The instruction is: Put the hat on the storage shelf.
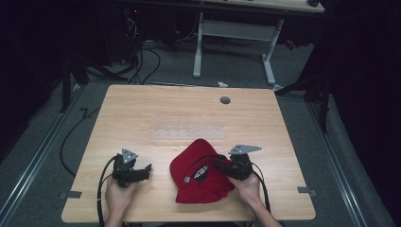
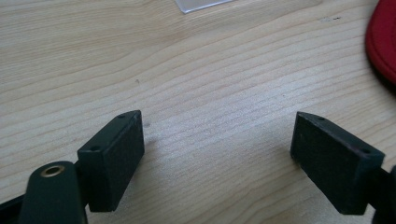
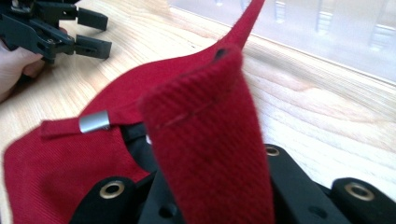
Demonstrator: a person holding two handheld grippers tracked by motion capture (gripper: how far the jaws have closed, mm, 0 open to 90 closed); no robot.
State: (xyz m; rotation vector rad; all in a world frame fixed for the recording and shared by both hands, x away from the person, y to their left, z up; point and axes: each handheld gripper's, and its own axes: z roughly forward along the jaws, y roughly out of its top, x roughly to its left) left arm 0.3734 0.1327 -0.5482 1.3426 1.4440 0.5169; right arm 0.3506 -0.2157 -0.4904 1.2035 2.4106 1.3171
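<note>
On the wooden table (image 1: 142,109) the red cap (image 1: 198,182) sits near the front edge, right gripper (image 1: 222,166) pinching a fold of its right side, while the left gripper (image 1: 145,169), jaws spread and empty, waits just left of it.

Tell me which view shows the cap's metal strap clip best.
The right gripper view: the silver metal clip sits close and sharp on the red cap, whose fabric the right gripper pinches. The high view shows it as a small grey spot. The left gripper view catches just the cap's red edge.
</note>
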